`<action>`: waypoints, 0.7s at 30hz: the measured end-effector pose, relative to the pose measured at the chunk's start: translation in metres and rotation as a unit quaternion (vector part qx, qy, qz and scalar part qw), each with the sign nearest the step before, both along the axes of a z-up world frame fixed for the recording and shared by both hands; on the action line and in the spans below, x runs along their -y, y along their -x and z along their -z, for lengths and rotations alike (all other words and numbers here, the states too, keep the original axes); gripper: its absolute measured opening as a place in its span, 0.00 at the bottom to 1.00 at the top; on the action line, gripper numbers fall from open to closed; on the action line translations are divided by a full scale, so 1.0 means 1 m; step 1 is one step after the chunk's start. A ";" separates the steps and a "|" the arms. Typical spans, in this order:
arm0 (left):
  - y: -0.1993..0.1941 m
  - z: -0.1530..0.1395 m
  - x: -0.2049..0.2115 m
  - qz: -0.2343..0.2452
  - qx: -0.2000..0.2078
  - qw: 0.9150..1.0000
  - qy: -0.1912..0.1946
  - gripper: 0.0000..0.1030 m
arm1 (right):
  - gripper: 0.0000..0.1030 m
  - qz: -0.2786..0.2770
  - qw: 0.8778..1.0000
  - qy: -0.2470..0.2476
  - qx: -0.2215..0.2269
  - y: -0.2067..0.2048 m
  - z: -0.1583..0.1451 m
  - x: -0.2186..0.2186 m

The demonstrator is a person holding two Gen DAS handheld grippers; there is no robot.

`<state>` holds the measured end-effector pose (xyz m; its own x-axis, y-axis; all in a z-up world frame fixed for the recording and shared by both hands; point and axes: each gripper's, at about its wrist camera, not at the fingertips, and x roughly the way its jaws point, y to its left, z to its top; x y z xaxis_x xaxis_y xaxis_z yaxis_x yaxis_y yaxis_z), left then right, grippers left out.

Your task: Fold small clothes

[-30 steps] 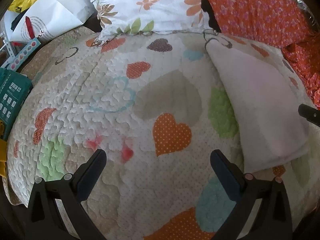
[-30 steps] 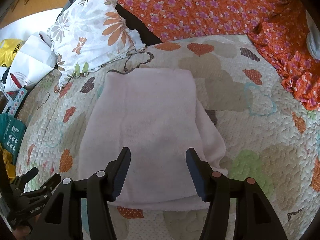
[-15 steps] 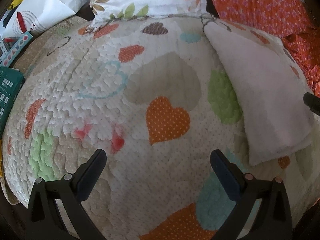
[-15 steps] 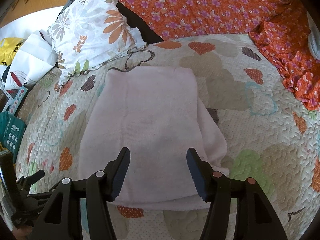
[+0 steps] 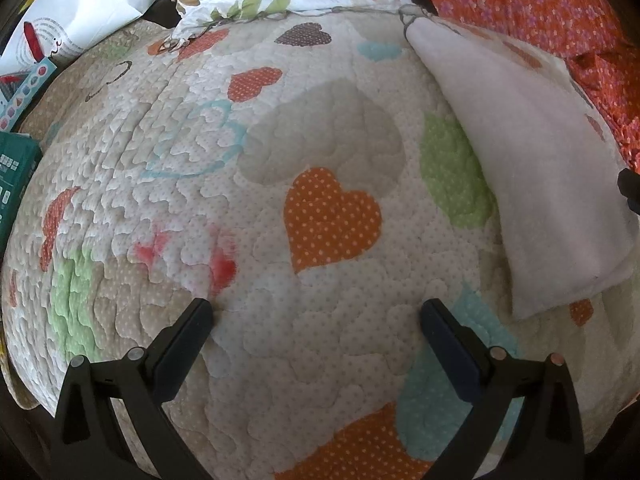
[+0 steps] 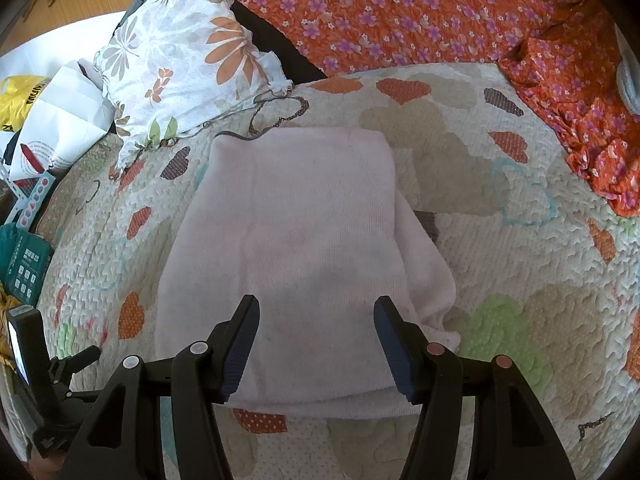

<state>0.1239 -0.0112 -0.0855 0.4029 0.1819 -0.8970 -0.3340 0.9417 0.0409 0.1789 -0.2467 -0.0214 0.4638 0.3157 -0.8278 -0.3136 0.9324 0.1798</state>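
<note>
My right gripper (image 6: 316, 316) hangs over the near half of the pale pink garment (image 6: 304, 248), jaws apart, nothing between the pads. My left gripper (image 5: 316, 320) stands with jaws wide apart over bare quilt (image 5: 280, 128), empty, with the garment off to its right.

Location: the garment lies flat on the heart-print quilt, roughly mid-bed, its far edge near the floral pillow (image 6: 180, 56) at the head, its near edge just short of the quilt's near edge.

Step in hand, as I judge it: one fold looks made. The piece reads as a neat rectangle with a second layer showing along the right side and near hem. Either a further fold or a release is due. A further fold would call for both grippers pinching the near corners through both layers.

Materials: the garment is soft, fine-ribbed knit, limp, likely to slip layer on layer. The quilt is stitched in scalloped ridges, padded, slightly yielding. An orange floral sheet (image 6: 400, 12) lies rumpled beyond.
</note>
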 end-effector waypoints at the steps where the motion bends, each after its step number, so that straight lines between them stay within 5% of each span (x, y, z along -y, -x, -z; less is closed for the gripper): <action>1: 0.000 0.000 0.000 0.000 0.000 1.000 -0.001 1.00 | 0.62 0.000 1.000 0.000 0.000 0.000 0.000 0.000; 21: 0.001 0.000 -0.002 0.003 0.005 1.000 0.002 1.00 | 0.65 -0.006 1.000 0.007 -0.004 -0.001 0.006 -0.003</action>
<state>0.1234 -0.0096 -0.0858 0.4132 0.1761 -0.8935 -0.3286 0.9438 0.0341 0.1801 -0.2438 -0.0278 0.4525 0.3096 -0.8363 -0.3236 0.9309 0.1695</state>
